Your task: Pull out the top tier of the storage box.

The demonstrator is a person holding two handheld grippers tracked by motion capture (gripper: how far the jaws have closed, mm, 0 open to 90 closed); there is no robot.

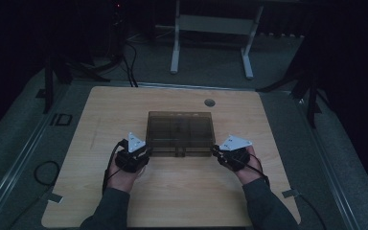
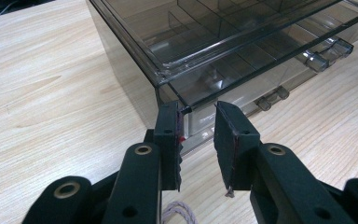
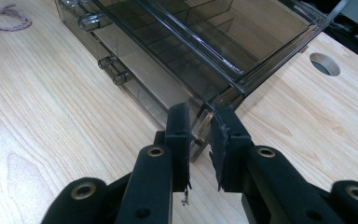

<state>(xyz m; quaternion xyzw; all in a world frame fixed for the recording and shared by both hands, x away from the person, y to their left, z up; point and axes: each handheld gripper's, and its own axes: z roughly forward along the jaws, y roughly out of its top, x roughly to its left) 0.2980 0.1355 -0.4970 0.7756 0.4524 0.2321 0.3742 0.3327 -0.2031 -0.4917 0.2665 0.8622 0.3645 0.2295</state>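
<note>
Both hand-held grippers' jaws apart at smoky plastic box (image 1: 180, 133) corners, pale wood table (image 1: 96, 120), dark room.

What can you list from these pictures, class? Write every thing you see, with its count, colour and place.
table: one, light wood, under everything
compartment box: one, smoky clear plastic, lid closed, table centre
cable hole: one, grey, behind the box
desk frame: one, white, on the floor beyond
left gripper: one, black, open at the box's near left corner
right gripper: one, black, open at its near right corner
sleeves: two, grey, bottom edge
</note>
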